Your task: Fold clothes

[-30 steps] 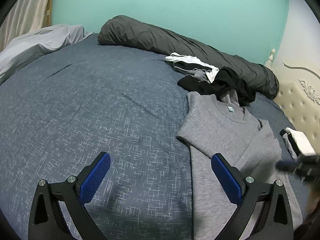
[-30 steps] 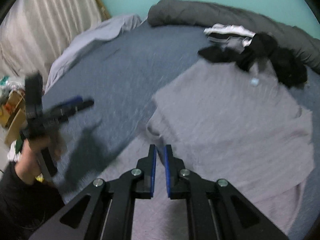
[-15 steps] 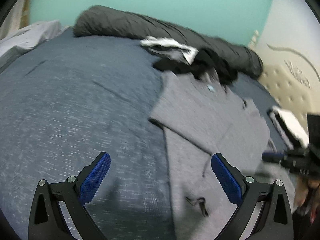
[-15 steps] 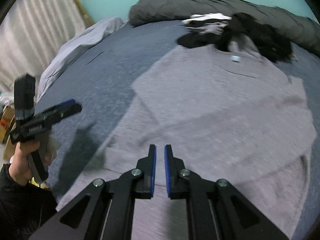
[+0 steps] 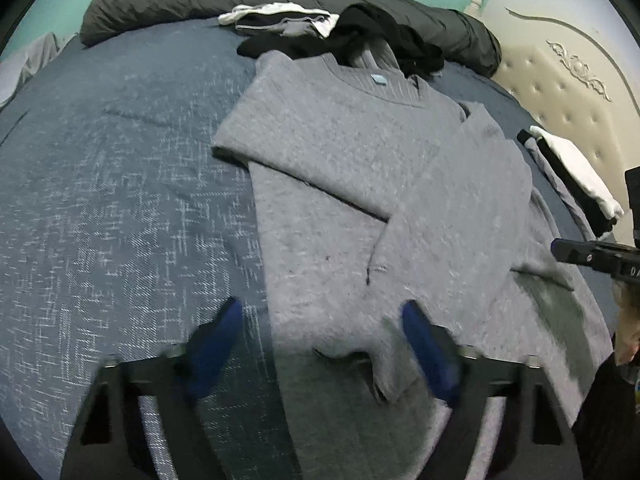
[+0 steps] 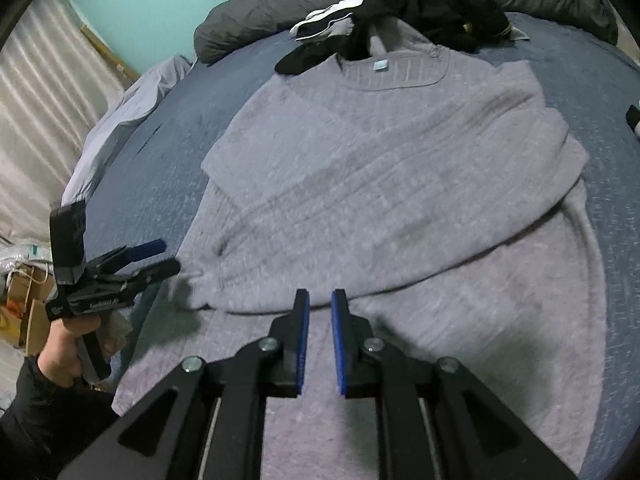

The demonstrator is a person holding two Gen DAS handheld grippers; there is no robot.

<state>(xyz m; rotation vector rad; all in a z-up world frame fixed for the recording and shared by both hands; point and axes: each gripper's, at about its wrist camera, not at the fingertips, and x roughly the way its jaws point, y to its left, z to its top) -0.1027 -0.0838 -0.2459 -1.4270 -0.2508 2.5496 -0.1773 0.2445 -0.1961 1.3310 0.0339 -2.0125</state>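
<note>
A grey sweater (image 5: 360, 168) (image 6: 400, 200) lies flat on the dark blue bed (image 5: 120, 200), neck at the far side, both sleeves folded across its chest. My left gripper (image 5: 320, 340) hovers over the sweater's near left edge. Its jaws are closing but still wide apart, and the blurred pads touch nothing. In the right wrist view a hand holds that left gripper (image 6: 160, 258) at the sweater's left edge. My right gripper (image 6: 320, 296) hangs over the sweater's lower middle. Its jaws are just opening from a narrow gap, with nothing between them. Its tip (image 5: 592, 256) shows at the right edge.
A heap of black, grey and white clothes (image 5: 348, 36) (image 6: 420, 16) lies behind the sweater's collar, in front of a rolled dark grey duvet (image 5: 200, 0). A folded black and white garment (image 5: 572, 176) sits by the cream headboard (image 5: 560, 80). A curtain (image 6: 40, 120) and cardboard boxes (image 6: 24, 300) stand left of the bed.
Both grippers have come down and in over the sweater, which now fills each view. The left jaws have narrowed. The right jaws have parted slightly.
</note>
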